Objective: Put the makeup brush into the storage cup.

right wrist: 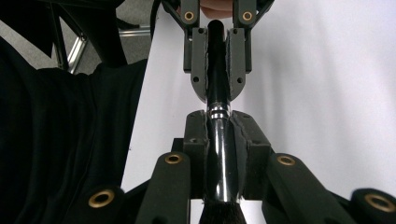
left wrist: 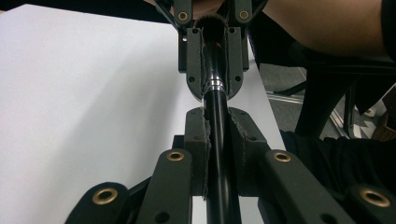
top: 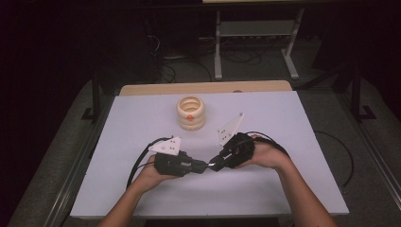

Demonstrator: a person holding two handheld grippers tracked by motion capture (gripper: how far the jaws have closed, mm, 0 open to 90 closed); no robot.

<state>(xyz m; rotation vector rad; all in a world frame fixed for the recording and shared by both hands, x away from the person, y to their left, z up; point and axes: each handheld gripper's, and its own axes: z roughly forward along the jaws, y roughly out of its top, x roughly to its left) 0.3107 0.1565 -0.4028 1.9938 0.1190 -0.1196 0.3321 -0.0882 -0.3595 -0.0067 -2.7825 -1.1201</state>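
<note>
Behind grippers: ring-shaped cream container on table, contents unseen.

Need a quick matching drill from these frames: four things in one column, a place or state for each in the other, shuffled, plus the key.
Column 1
1. brush
2. ring stack
3. left gripper
4. right gripper

Column 2
A. cream, stands alone toward the far side of the table
B. shut on the end with the bristles
C. black, glossy, spans between both pairs of jaws
D. shut on the plain handle end

Pairs: 1-C, 2-A, 3-D, 4-B
</note>
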